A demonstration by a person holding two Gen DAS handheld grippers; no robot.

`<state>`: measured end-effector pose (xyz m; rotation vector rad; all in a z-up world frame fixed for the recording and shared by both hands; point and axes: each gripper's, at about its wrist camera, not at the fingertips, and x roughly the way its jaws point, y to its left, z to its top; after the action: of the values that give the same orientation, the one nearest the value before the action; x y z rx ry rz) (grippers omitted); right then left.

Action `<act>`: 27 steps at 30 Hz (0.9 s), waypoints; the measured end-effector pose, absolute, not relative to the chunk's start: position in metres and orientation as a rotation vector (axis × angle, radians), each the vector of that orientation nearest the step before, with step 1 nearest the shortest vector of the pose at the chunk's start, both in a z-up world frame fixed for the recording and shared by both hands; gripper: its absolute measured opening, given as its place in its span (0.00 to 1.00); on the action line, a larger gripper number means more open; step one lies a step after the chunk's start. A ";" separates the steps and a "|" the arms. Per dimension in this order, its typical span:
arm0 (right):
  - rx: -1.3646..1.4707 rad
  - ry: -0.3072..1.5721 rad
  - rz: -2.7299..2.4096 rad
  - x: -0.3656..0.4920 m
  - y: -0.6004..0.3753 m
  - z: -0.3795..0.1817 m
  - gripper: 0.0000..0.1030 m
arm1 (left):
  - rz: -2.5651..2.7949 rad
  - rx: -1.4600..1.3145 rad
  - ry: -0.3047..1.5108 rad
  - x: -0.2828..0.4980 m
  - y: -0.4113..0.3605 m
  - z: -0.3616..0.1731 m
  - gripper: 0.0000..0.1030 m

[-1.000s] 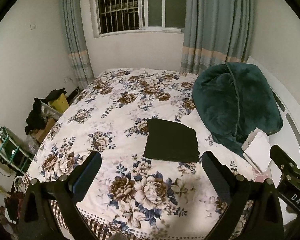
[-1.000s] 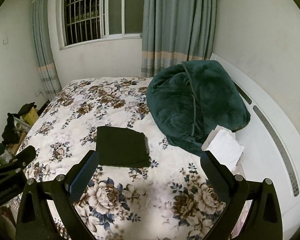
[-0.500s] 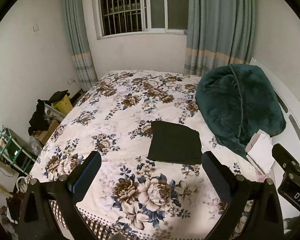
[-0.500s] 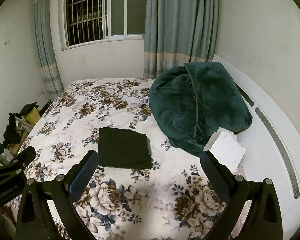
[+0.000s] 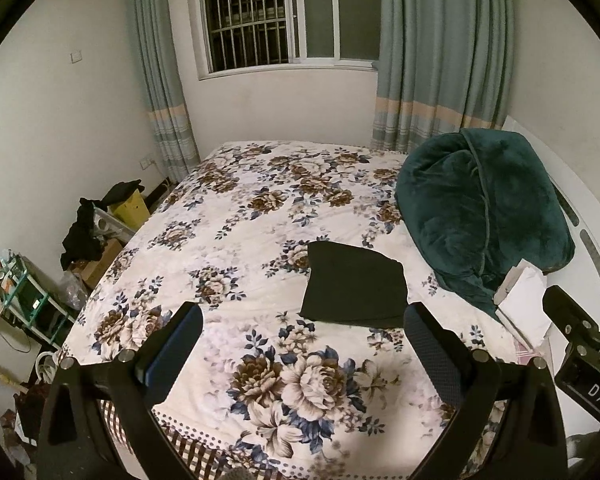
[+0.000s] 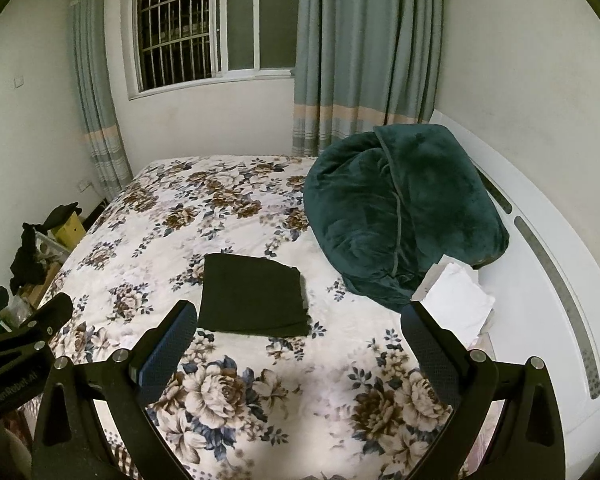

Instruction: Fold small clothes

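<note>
A dark garment (image 5: 354, 285) (image 6: 254, 294) lies folded into a flat rectangle on the floral bedspread (image 5: 236, 248) (image 6: 160, 224), near the middle of the bed. My left gripper (image 5: 302, 334) hangs open above the bed's near edge, well short of the garment, with nothing between its fingers. My right gripper (image 6: 298, 334) is open too, held back over the near part of the bed and empty. In the left wrist view the right gripper's body shows at the right edge (image 5: 580, 344); in the right wrist view the left gripper's body shows at the left edge (image 6: 16, 344).
A bulky dark green blanket (image 5: 484, 208) (image 6: 400, 216) is heaped at the bed's right side, against a white headboard (image 6: 548, 264). A white folded item (image 5: 524, 304) (image 6: 456, 300) lies beside it. Boxes, dark clothes (image 5: 84, 232) and a small rack (image 5: 24, 292) crowd the floor at left.
Both grippers have drawn back and risen a little; the bed and folded garment look slightly farther and more of the window shows. The garment has not moved. Both stay open.
</note>
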<state>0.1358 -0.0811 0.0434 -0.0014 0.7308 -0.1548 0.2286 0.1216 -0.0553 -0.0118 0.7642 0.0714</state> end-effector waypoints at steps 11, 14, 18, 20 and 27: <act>0.004 0.743 -0.127 0.140 -0.064 0.039 1.00 | 0.099 -0.011 0.755 0.216 0.136 -0.054 1.00; 0.007 0.743 -0.131 0.139 -0.066 0.039 1.00 | 0.097 -0.012 0.754 0.216 0.136 -0.054 1.00; 0.006 0.743 -0.133 0.139 -0.065 0.039 1.00 | 0.098 -0.013 0.754 0.216 0.136 -0.054 1.00; 0.007 0.743 -0.132 0.138 -0.065 0.038 1.00 | 0.098 -0.014 0.753 0.215 0.137 -0.054 1.00; 0.005 0.742 -0.134 0.137 -0.063 0.038 1.00 | 0.099 -0.016 0.754 0.212 0.135 -0.055 1.00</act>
<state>0.1366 -0.0626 0.0380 0.0049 0.7420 -0.1336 0.2118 0.1350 -0.0548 -0.0158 0.7535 0.0991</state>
